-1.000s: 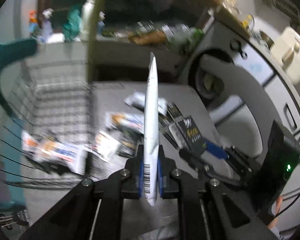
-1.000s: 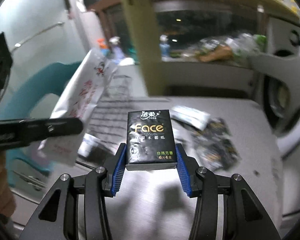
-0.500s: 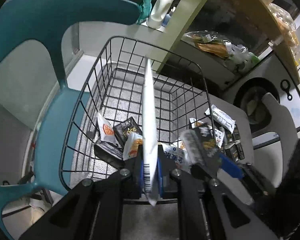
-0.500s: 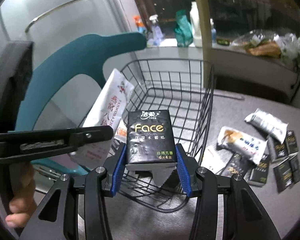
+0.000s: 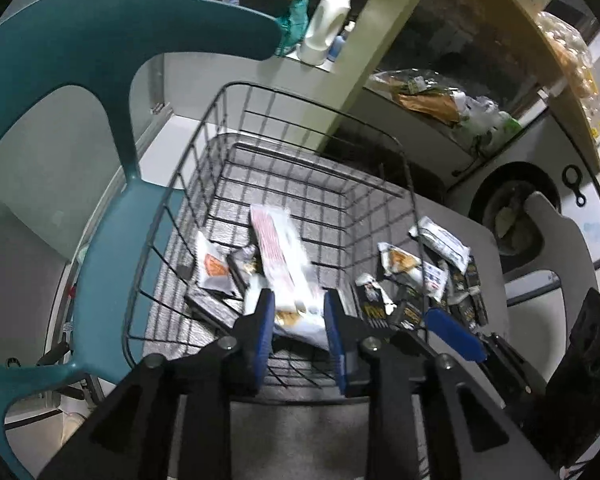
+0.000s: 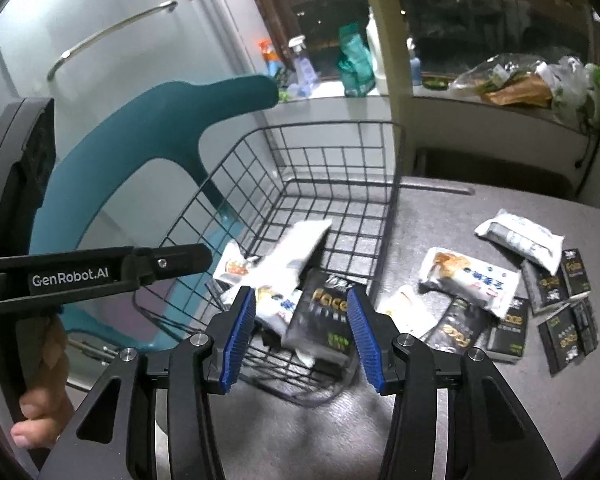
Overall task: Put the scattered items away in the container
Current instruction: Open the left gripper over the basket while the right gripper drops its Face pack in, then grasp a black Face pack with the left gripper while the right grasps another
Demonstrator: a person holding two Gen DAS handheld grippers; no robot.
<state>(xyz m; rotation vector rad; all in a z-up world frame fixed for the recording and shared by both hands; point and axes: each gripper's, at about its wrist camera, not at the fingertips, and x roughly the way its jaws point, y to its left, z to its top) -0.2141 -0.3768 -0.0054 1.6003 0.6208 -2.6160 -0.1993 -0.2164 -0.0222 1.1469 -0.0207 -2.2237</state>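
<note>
A black wire basket stands on the grey table with several packets in its bottom. My left gripper hovers over its near rim, and its jaws are opening. The white packet shows blurred beyond the pads, loose and dropping into the basket. My right gripper hangs over the basket's near right corner. The black Face tissue pack is tilted and blurred between the blue pads, with a gap at the left pad. The left gripper shows side-on in the right wrist view.
A teal chair curves around the basket's left side. Right of the basket lie white snack packets and several black tissue packs. A washing machine door stands behind the table. A hand holds the left gripper.
Both grippers swung from the table to above the basket. The left jaws parted and the white packet fell out of them. The black pack tipped and slid down from the right pads.
</note>
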